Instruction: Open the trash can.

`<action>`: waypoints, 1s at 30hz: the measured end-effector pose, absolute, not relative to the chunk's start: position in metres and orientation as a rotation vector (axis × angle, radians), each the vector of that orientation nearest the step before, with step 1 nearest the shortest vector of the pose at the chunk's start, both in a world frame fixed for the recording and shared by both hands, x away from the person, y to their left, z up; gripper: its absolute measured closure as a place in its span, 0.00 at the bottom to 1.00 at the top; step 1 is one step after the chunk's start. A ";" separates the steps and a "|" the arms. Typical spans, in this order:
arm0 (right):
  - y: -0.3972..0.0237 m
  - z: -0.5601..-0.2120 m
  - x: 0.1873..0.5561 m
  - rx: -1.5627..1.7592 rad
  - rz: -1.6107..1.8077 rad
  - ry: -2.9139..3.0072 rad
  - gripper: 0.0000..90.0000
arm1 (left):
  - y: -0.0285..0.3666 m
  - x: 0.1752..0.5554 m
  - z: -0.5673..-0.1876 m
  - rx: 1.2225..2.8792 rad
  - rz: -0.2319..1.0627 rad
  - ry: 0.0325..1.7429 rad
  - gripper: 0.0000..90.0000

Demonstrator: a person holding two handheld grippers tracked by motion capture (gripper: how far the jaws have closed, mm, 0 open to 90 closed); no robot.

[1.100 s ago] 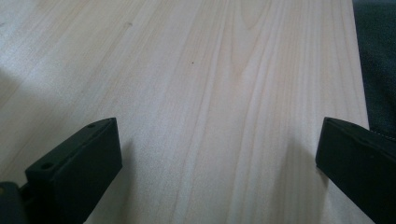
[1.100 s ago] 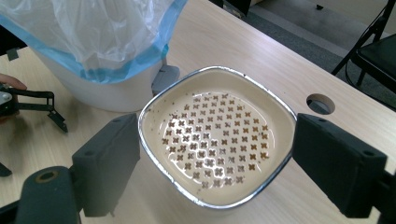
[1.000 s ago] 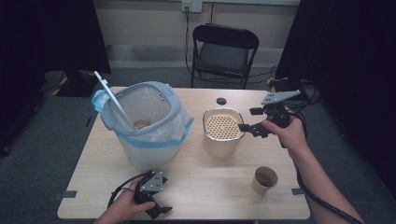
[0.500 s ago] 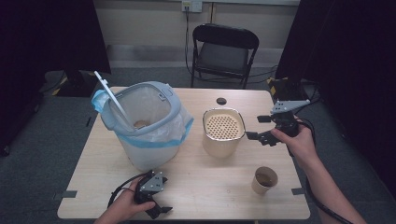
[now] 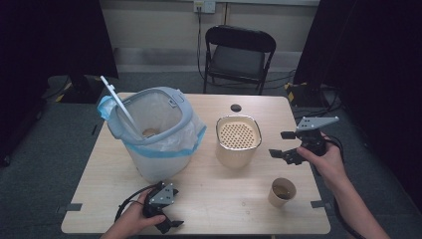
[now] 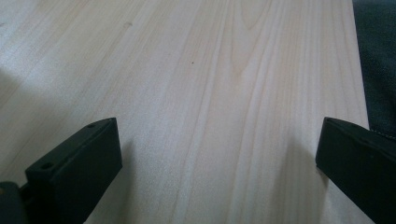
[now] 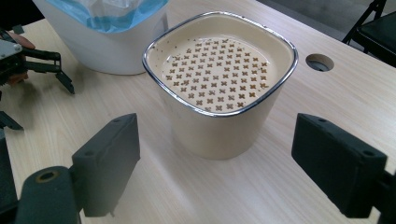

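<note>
Your right gripper (image 5: 282, 144) is hovering beside glossy cream square-ish pot (image 5: 238, 141) with perforated lid, jaws spread, pinching nothing; left gripper (image 5: 171, 225), near wood-grain table (image 5: 224, 209) edge, is gaping too.

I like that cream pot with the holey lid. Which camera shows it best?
The right gripper view: the cream pot sits close ahead of that tool's open jaws, its cross-shaped holes and shiny rim plain. The high view shows the pot small, mid-table. The left gripper view shows bare table.
</note>
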State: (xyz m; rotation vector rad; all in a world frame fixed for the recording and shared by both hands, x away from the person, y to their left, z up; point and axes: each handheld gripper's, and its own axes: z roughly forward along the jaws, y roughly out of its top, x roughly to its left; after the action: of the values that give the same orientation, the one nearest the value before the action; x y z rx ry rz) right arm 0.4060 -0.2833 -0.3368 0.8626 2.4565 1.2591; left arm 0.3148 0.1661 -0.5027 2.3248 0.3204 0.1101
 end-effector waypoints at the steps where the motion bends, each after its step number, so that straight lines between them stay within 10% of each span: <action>1: -0.283 -0.337 0.406 0.863 1.259 2.456 0.16 | 0.166 0.315 -0.503 2.325 0.110 0.320 0.00; 30: -0.317 -0.373 0.377 0.928 1.299 2.429 0.16 | 0.166 0.315 -0.503 2.325 0.109 0.321 0.00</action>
State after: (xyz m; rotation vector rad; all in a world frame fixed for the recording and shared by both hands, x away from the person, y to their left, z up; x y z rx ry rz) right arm 0.3771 -0.3170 -0.3726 0.9276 2.4295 1.2990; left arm 0.3148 0.1661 -0.5027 2.3251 0.3209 0.1090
